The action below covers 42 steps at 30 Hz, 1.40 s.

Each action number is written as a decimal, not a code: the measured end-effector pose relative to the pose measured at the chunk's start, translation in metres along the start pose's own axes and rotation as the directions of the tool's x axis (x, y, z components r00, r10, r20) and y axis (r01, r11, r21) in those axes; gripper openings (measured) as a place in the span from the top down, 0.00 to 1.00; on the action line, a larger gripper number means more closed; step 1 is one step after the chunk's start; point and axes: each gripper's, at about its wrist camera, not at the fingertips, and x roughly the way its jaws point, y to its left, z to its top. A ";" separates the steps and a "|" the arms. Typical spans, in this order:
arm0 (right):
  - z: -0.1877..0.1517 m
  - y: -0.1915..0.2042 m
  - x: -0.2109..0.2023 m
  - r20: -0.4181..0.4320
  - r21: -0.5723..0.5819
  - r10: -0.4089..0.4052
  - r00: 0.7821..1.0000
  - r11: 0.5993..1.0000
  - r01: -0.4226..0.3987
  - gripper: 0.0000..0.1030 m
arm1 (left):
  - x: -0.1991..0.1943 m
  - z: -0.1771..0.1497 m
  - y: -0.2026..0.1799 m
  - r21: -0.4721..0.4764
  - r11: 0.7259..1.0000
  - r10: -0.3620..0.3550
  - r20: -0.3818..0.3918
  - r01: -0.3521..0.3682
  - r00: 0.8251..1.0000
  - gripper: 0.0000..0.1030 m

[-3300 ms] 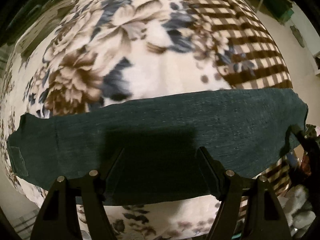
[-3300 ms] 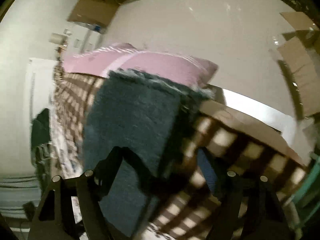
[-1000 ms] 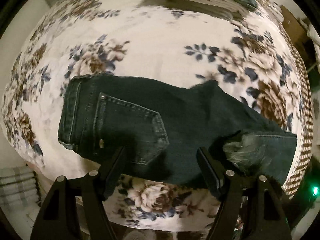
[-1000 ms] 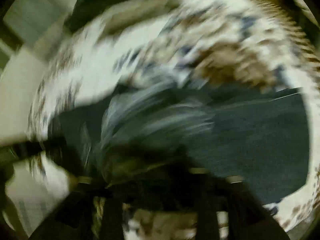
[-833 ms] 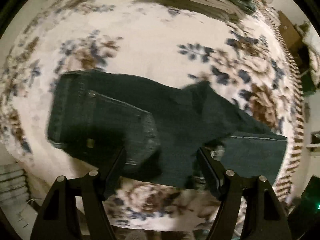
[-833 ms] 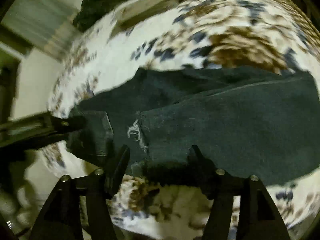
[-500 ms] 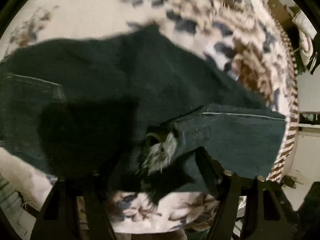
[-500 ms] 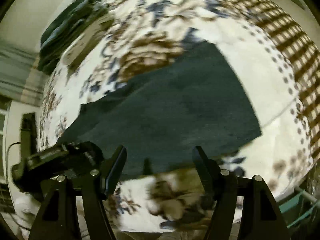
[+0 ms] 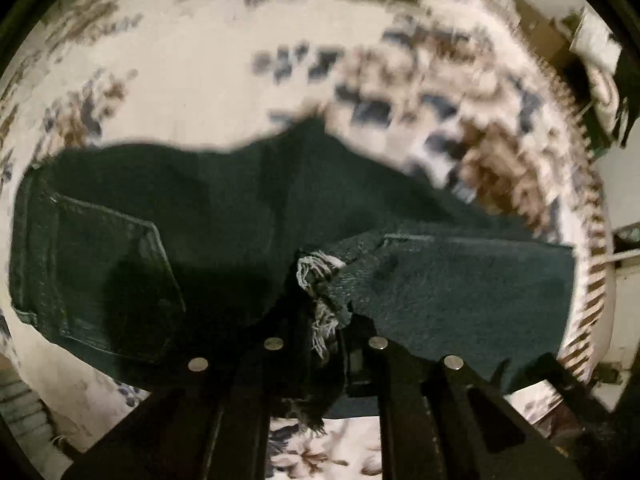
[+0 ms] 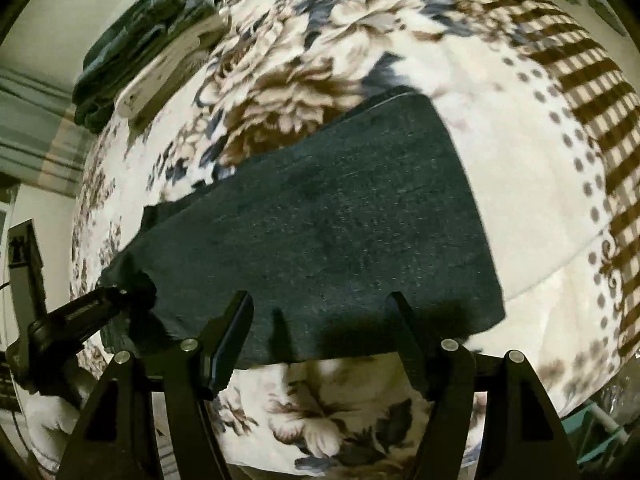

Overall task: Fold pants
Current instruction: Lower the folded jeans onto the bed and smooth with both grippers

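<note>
Dark green jeans point(image 9: 224, 208) lie on a floral blanket point(image 9: 192, 92), waist and back pocket point(image 9: 112, 264) to the left, legs folded back from the right. My left gripper point(image 9: 326, 336) is shut on the frayed leg hem point(image 9: 320, 276) near the front edge. In the right wrist view the folded legs point(image 10: 332, 224) lie flat. My right gripper point(image 10: 324, 324) is open and empty over their near edge. The left gripper point(image 10: 120, 294) shows at the left, pinching the cloth.
A stack of folded dark clothes on a white board point(image 10: 144, 44) sits at the far side of the bed. The blanket's checked border point(image 10: 580, 80) runs along the right. The bed's front edge point(image 10: 320, 440) is just below the grippers.
The legs have been folded over toward the waist. My left gripper has closed on the frayed hem. My right gripper has let go and moved right over the fold.
</note>
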 end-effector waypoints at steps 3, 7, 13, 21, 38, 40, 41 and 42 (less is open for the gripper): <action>0.004 0.008 0.005 -0.007 -0.027 -0.043 0.999 0.999 0.043 0.31 | 0.004 0.003 0.002 -0.017 1.000 0.005 -0.029 -0.005 1.000 0.84; 0.009 0.026 0.011 0.012 -0.087 -0.217 0.976 0.972 0.217 0.10 | -0.013 0.001 0.001 -0.001 0.999 0.044 0.013 -0.044 0.999 0.35; 0.010 0.057 0.008 0.092 -0.123 -0.367 0.926 0.918 0.377 0.02 | -0.042 -0.003 0.015 -0.011 0.985 0.173 0.091 -0.173 0.981 0.14; 0.001 0.103 0.002 0.121 -0.164 -0.341 0.932 0.919 0.358 0.02 | -0.064 -0.003 0.066 -0.133 0.974 0.199 0.098 -0.186 0.975 0.14; -0.023 0.187 0.058 -0.022 -0.181 -0.172 0.985 0.969 0.166 0.02 | -0.030 -0.069 0.270 -0.745 0.611 -0.129 0.240 0.267 0.962 0.16; -0.023 0.194 0.066 -0.032 -0.191 -0.176 0.984 0.967 0.167 0.02 | -0.017 -0.074 0.285 -0.773 0.555 -0.149 0.272 0.308 0.951 0.16; -0.024 0.198 0.069 -0.033 -0.197 -0.180 0.983 0.966 0.170 0.02 | -0.011 -0.074 0.291 -0.779 0.537 -0.154 0.288 0.325 0.945 0.17; -0.024 0.202 0.073 -0.036 -0.204 -0.183 0.983 0.964 0.171 0.02 | -0.003 -0.073 0.296 -0.778 0.515 -0.172 0.316 0.359 0.933 0.17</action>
